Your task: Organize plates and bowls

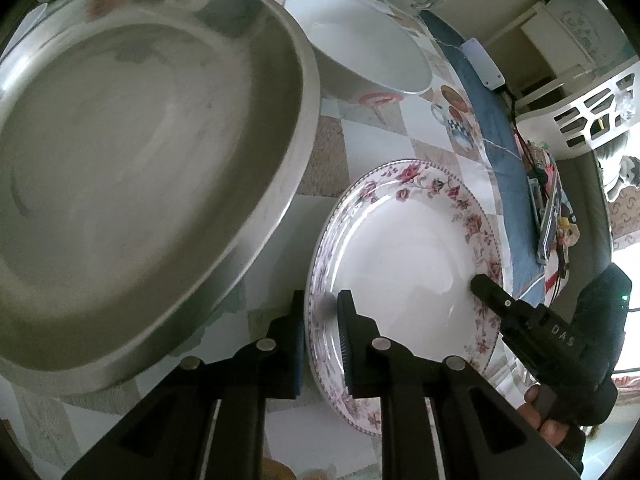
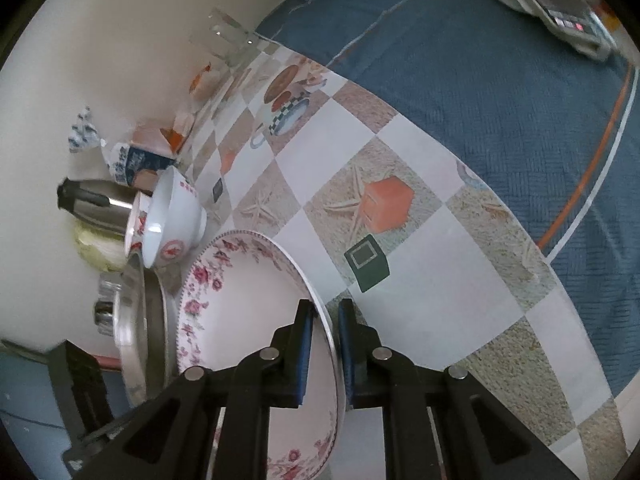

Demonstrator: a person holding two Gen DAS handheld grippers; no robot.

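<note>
In the left wrist view a big, shallow metal pan with a dull brushed surface fills the space left of and ahead of the left claw, its rim just beside the claw's left finger. The left claw is nearly closed on the near rim of the plate, one finger under the rim and one on top. The plate is round, glossy white, with a pink flower border. Ahead of the claw, past the plate, a plain white bowl sits on the table, whose cloth is checked in white and sandy squares with printed cups. To the right, the right claw grips the plate's far rim.

In the right wrist view the pan stands to the left of the right claw, with a kettle and stacked red-printed bowls beyond it, none of them clear in the left view. The right claw is narrowed onto the plate edge, blue pads either side. Right of it lie the checked table and a blue cloth.
</note>
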